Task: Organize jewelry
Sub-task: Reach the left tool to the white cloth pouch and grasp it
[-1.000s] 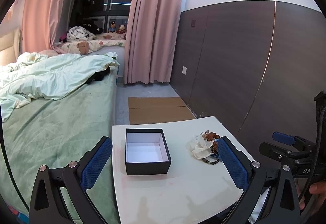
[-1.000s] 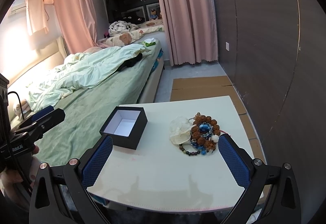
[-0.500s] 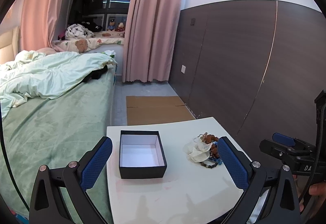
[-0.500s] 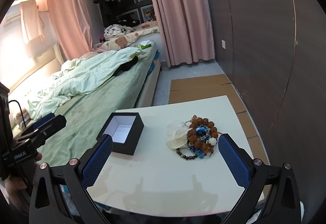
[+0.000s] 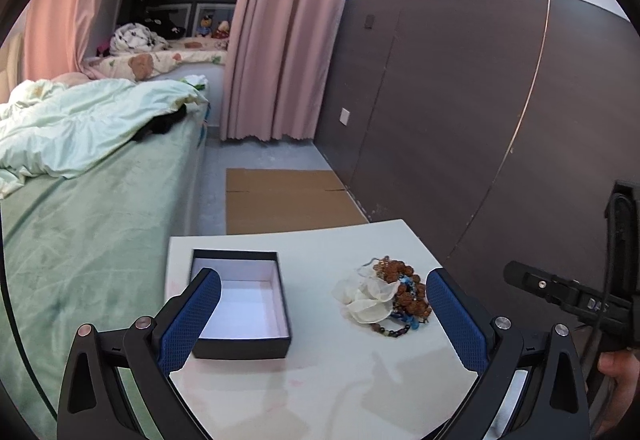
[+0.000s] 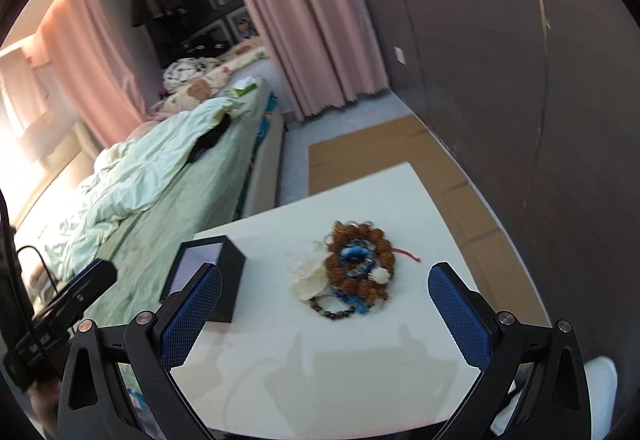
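An open black box (image 5: 244, 304) with a white inside sits on the left part of a small white table (image 5: 320, 380); it also shows in the right wrist view (image 6: 208, 276). A pile of jewelry (image 5: 396, 296) lies to its right: brown bead bracelets, blue beads and a white flower piece; the right wrist view shows the pile (image 6: 352, 272) too. My left gripper (image 5: 320, 316) is open above the near table edge, between box and pile. My right gripper (image 6: 320, 316) is open and empty, just short of the pile.
A bed with a green cover (image 5: 80, 232) runs along the table's left side. A dark panelled wall (image 5: 480, 120) stands to the right. Flat cardboard (image 5: 288, 200) lies on the floor beyond the table. Pink curtains (image 5: 276, 40) hang at the back.
Both grippers have moved forward and lower over the table. The right wrist view has tilted and closed in on the jewelry pile. Box and pile have not moved.
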Available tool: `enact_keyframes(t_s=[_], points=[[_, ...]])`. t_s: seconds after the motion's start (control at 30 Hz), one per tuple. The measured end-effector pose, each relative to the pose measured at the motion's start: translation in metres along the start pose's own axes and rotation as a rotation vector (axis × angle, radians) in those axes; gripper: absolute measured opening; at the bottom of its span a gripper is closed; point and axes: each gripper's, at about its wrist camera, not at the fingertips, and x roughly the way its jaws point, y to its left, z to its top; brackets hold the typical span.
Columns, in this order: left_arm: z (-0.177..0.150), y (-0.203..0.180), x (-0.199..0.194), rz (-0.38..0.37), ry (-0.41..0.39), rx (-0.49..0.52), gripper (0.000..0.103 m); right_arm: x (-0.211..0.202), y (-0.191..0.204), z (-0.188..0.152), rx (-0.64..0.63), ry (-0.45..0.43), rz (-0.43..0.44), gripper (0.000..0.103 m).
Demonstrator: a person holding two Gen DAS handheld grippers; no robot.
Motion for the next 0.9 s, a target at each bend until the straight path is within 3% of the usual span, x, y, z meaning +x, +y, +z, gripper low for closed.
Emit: enact_keyframes(t_s=[0.17,0.37,0.6,0.7,0.9], points=[[-0.001,-0.007,0.021,-0.046,0.046,-0.011,0.094,0.016,-0.036,0.003,0.140,0.060,-0.015,0.101],[-0.005,-0.020,0.050,-0.091,0.114,0.002,0.080,0.027,-0.058,0.006,0.239,0.084,-0.014,0.079],[-0.018,-0.034,0.093,-0.137,0.224,0.013,0.067,0.044,-0.082,0.006,0.361,0.106,0.002,0.067],[-0.024,-0.040,0.110,-0.133,0.254,0.028,0.065,0.055,-0.095,0.003,0.419,0.131,-0.017,0.067],[-0.036,-0.045,0.143,-0.119,0.310,0.045,0.065,0.079,-0.104,0.002,0.500,0.183,0.033,0.061]])
